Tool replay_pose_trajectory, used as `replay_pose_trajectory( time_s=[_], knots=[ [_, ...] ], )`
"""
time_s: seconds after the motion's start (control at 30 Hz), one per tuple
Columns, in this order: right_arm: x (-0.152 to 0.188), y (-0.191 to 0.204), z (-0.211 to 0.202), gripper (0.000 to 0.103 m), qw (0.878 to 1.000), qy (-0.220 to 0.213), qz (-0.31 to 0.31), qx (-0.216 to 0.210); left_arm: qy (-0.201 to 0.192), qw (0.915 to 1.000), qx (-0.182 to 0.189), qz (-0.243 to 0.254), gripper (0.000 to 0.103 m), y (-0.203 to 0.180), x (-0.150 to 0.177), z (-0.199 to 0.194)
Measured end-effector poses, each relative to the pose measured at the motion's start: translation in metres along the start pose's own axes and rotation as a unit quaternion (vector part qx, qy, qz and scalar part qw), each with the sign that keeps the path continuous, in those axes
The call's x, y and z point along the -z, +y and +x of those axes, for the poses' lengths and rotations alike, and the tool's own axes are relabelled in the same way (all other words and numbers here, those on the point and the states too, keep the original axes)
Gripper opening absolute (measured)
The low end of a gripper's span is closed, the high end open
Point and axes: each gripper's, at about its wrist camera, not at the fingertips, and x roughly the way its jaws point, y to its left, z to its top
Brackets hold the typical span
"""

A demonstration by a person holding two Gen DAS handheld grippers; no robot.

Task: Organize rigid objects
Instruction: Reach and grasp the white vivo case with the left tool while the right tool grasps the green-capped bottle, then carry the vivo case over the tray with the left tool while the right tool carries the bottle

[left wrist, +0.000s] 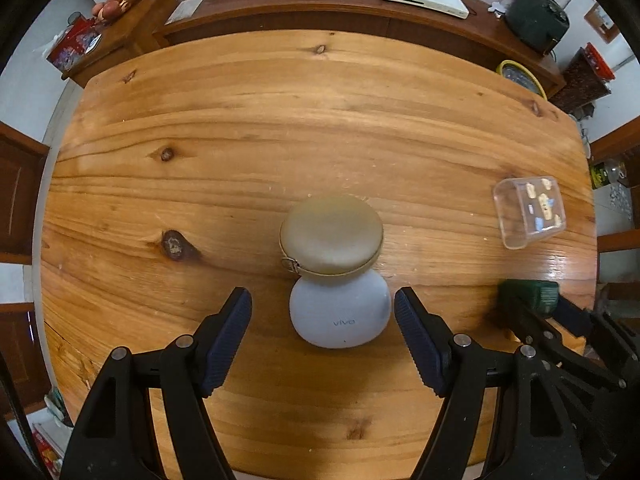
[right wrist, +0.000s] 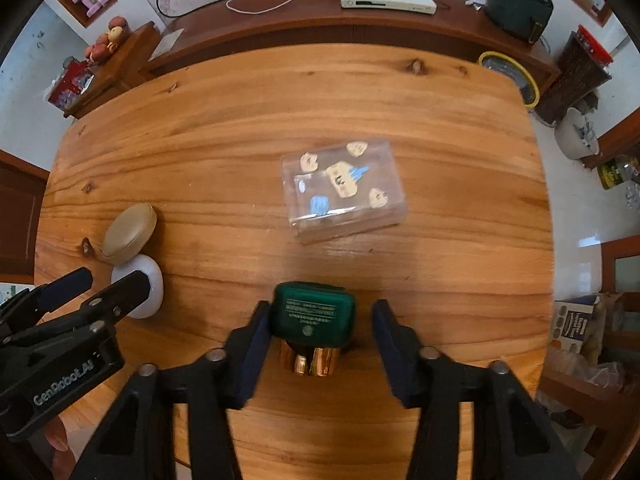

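The white case (left wrist: 340, 316) is straddled by the spread left gripper (left wrist: 323, 334), untouched. The green bottle (right wrist: 313, 314), lower centre, is bracketed by the right gripper (right wrist: 318, 340), not yet clamped. Nothing is seen sorted on the counter (left wrist: 280, 120).

Soft indoor light, glare on the table (left wrist: 560, 264) at right; fisheye-bent edges, slight blur.

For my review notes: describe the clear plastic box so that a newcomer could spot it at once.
Start at the wooden table. Beyond the green bottle between the right gripper's fingers lies the clear plastic box, flat and apart from everything else. It alone is see-through, with tan and blue cartoon stickers.
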Motion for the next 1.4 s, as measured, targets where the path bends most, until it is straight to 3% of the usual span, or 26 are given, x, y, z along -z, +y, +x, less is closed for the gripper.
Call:
replay_pose_trajectory(
  time_s=[0.37,0.5,0.73,1.1,1.4],
  knots=[
    [0.008,-0.001,-0.002,0.042,1.000,-0.007,-0.005,0.003,0.008,0.9996,-0.011,-0.024,0.076,-0.003,0.004,0.014],
    [0.010,-0.004,-0.002,0.041,1.000,-0.008,-0.003,0.001,0.004,0.9995,-0.008,-0.032,0.061,-0.002,0.009,0.014],
    [0.016,0.000,-0.003,0.041,1.000,-0.005,-0.004,0.000,-0.007,0.9997,-0.018,-0.013,0.060,-0.001,0.020,0.010],
    [0.038,0.003,-0.041,0.041,0.999,-0.031,-0.003,-0.009,-0.077,0.9955,-0.021,0.052,0.060,-0.003,0.049,-0.066],
    [0.074,0.012,-0.110,0.041,0.996,-0.090,0.013,-0.018,-0.127,0.9867,0.015,0.100,0.060,0.023,0.077,-0.139]
  ],
)
